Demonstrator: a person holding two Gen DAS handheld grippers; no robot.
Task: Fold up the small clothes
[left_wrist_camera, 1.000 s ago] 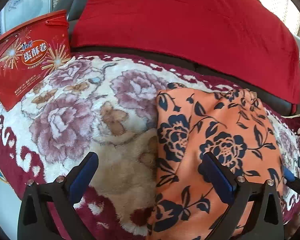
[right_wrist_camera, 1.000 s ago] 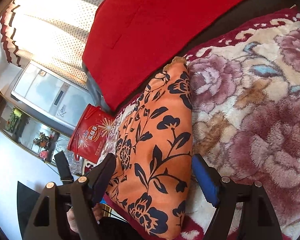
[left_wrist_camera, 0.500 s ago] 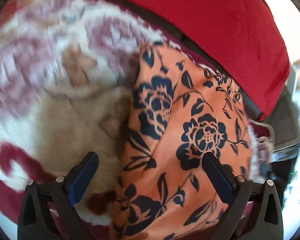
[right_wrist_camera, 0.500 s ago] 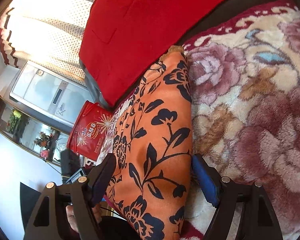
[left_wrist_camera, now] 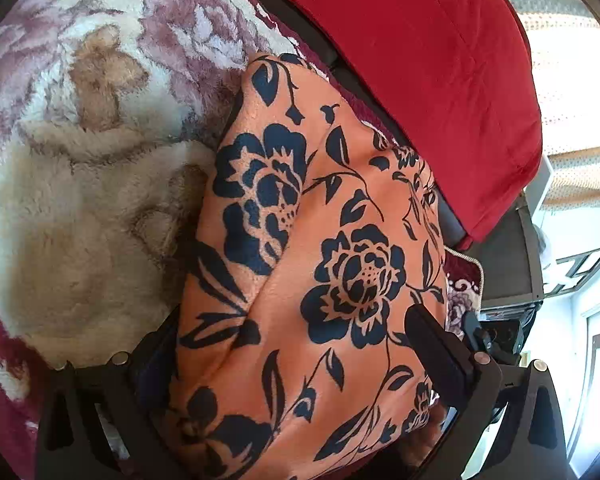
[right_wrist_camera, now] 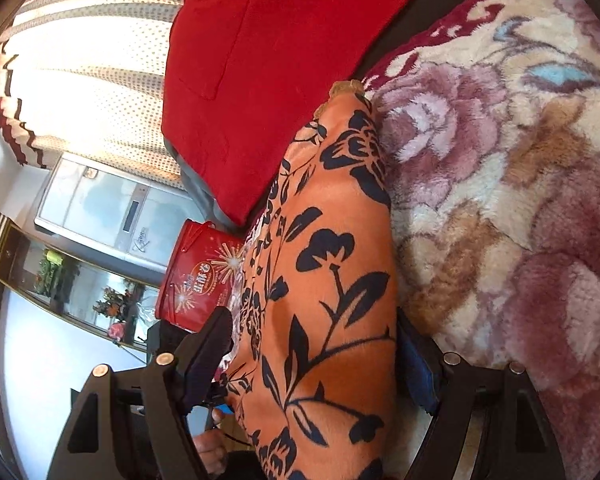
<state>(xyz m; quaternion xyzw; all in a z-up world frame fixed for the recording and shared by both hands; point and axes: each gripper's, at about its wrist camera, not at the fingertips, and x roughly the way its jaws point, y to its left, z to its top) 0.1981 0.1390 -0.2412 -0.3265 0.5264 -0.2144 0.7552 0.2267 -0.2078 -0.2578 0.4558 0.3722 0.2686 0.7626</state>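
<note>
Both pairs of jaws stand wide with the same cloth bulging up between them, and no pad visibly presses on it. The left gripper (left_wrist_camera: 296,344) straddles the near end of the orange fleece garment printed with dark blue flowers and leaves (left_wrist_camera: 320,264); its left finger is partly hidden behind the fabric's edge, its right finger lies against the top of the cloth. The right gripper (right_wrist_camera: 320,356) straddles the garment's (right_wrist_camera: 328,300) other side, the folded ridge rising between its fingers.

The garment lies in a thick folded bundle on the plush cream blanket with mauve roses and a maroon border (left_wrist_camera: 100,160). Beyond the garment's far edge a bright red cushion (left_wrist_camera: 420,60) leans over a dark sofa back. Past the garment in the right view stands a red printed gift box (right_wrist_camera: 198,276), with dotted curtains (right_wrist_camera: 92,80) behind.
</note>
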